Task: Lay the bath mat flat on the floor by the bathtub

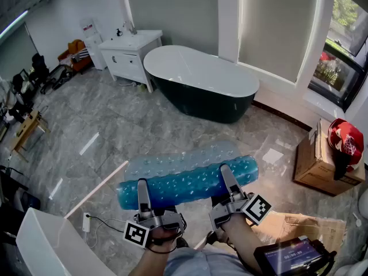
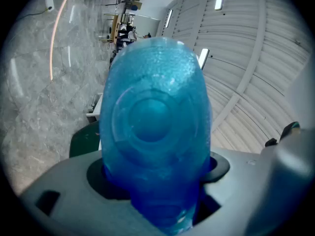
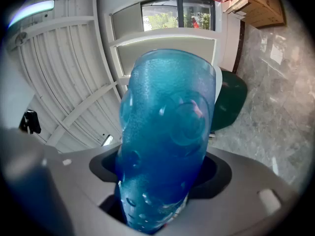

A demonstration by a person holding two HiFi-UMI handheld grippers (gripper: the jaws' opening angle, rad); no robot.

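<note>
Left gripper (image 2: 156,181) and right gripper (image 3: 162,181) each have their jaws spread wide and pressed on the bath mat (image 1: 190,181), a blue, bubbly roll that fills the gap between the jaws in both gripper views. In the head view the left one grips near the roll's left end and the right one nearer its right end. The roll hangs crosswise in front of the person, up off the floor (image 1: 115,131). A paler loose flap (image 1: 172,160) stands out from the roll on its far side.

As I judge it, the roll is round and looks slick, so with the jaws this wide it could twist or slide out of one gripper. One end would then drop and the mat would land skewed. The loose flap could tuck under the roll on the way down, leaving a crease instead of a flat lay.

The bathtub (image 1: 201,82) is well apart from the mat, so letting go here would leave it on open floor, not by the tub. A cable (image 1: 100,220) and a pale strip (image 1: 95,191) lie on the floor at the person's left, and a step forward with eyes on the mat could catch them.
</note>
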